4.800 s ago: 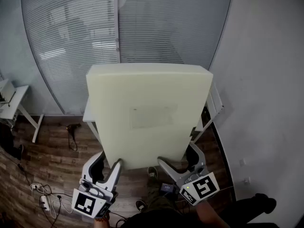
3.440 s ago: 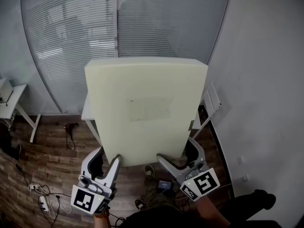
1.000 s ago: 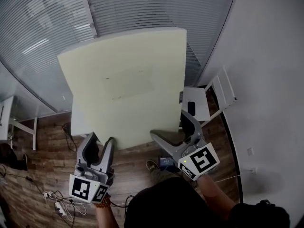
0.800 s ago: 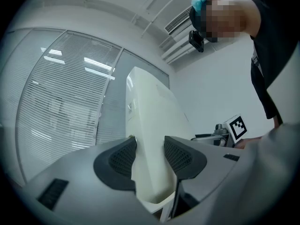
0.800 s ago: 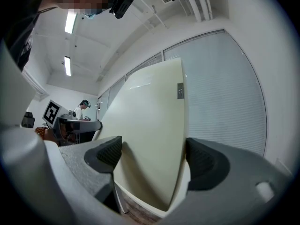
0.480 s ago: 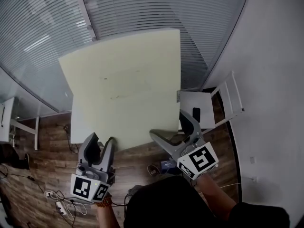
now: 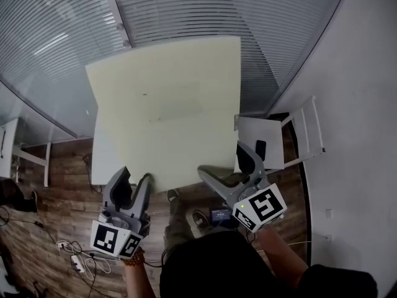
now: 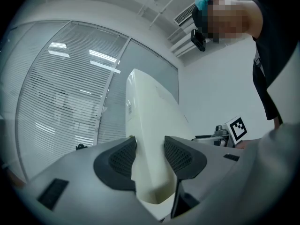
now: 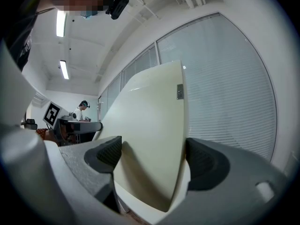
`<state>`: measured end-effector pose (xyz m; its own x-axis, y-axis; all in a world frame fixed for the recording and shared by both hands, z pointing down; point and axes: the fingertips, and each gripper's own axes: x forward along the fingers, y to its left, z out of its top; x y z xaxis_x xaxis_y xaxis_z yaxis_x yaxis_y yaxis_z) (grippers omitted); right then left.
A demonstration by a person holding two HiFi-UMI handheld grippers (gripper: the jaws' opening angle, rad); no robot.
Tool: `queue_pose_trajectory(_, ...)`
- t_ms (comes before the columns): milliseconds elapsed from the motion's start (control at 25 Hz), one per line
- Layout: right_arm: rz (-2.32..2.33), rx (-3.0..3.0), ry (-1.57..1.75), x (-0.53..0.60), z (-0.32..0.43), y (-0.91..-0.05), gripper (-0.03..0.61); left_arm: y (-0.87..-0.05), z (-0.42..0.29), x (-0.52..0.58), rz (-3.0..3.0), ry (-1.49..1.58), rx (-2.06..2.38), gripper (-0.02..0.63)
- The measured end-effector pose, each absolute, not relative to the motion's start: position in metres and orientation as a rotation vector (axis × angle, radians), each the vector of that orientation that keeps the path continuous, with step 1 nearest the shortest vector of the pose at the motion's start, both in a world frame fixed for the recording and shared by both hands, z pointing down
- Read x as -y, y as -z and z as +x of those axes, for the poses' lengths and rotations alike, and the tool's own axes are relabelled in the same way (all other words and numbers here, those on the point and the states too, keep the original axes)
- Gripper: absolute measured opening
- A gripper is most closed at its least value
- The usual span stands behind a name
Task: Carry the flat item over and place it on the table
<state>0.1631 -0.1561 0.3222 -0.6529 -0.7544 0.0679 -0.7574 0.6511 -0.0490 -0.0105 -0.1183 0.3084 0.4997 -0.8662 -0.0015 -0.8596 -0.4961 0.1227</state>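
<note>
A large pale-yellow foam board (image 7: 167,110) is held up flat in front of me by its near edge. At the board's near-left corner my left gripper (image 7: 134,179) is shut on it; the left gripper view shows the board's edge (image 8: 146,125) pinched between the pads of that gripper (image 8: 150,154). My right gripper (image 7: 223,165) grips the near-right corner, its jaws spread wider round the thick board (image 9: 150,135) and pressed to both faces (image 9: 152,156). Under the board a white table (image 7: 99,161) shows as a strip at the left and a corner (image 7: 273,138) at the right.
A black phone (image 7: 260,149) lies on the table's right corner, beside a white slatted rack (image 7: 313,129). A glass wall with blinds (image 7: 186,11) stands behind and a grey wall (image 7: 360,135) at the right. On the wooden floor lie cables and a power strip (image 7: 77,262).
The board has shifted a little to the right and squared up over the table. Both grippers keep their hold on its near edge.
</note>
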Motion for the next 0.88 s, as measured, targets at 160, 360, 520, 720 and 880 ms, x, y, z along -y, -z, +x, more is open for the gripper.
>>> queue_pose_trajectory(160, 1.301, 2.793, -0.121, 0.172, 0.155, -0.331, 0.425, -0.319, -0.019, 0.136, 2.618, 0.104, 1.496, 0.189)
queue_pose_trajectory(360, 1.322, 2.761, -0.161, 0.194, 0.149, -0.343, 0.425, -0.333, -0.026, 0.164, 2.595, 0.105, 1.45, 0.189)
queue_pose_trajectory(520, 1.336, 2.732, -0.194, 0.213, 0.15, -0.353, 0.425, -0.344, -0.027, 0.185, 2.575, 0.094, 1.409, 0.189)
queue_pose_trajectory(720, 1.342, 2.695, -0.253, 0.243, 0.151, -0.374, 0.425, -0.366, -0.026, 0.219, 2.534, 0.064, 1.368, 0.189)
queue_pose_trajectory(880, 1.349, 2.676, -0.312, 0.257, 0.153, -0.39, 0.425, -0.382, -0.025, 0.235, 2.498, 0.053, 1.342, 0.189)
